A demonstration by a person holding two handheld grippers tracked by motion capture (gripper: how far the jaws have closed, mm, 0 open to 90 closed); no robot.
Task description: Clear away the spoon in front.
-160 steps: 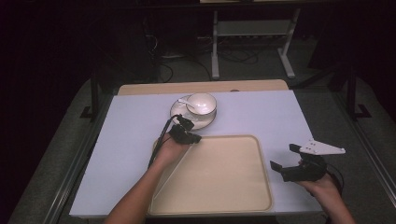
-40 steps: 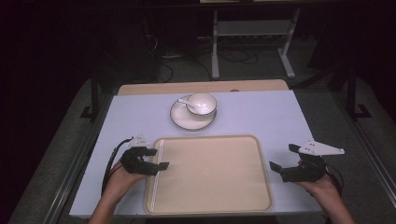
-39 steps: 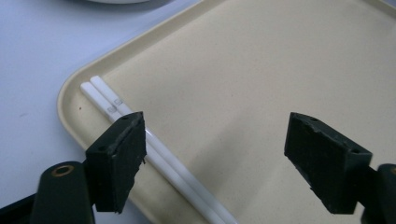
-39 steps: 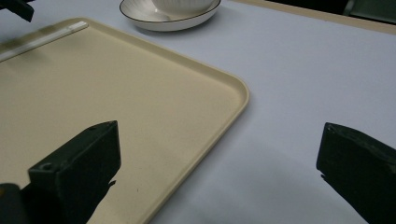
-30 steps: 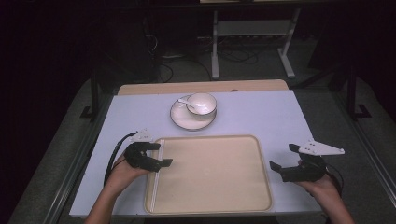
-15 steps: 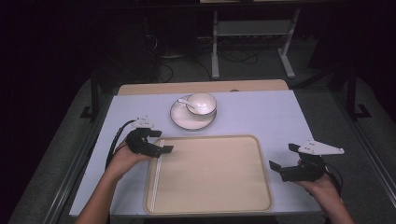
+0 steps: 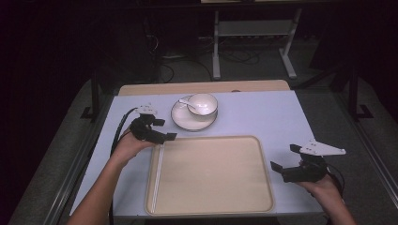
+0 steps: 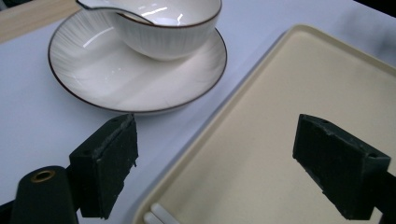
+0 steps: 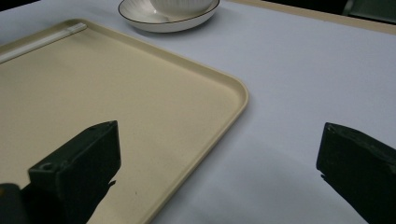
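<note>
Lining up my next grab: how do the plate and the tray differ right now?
The plate is round, white and dark-rimmed; the tray is rectangular, plain beige. The plate carries a bowl with a spoon; the tray holds chopsticks along its left edge. Both lie flat.

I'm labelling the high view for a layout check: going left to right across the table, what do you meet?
Left gripper → saucer with the bowl on it → right gripper. The tray's span overlaps the saucer's, so it has no clear slot.
</note>
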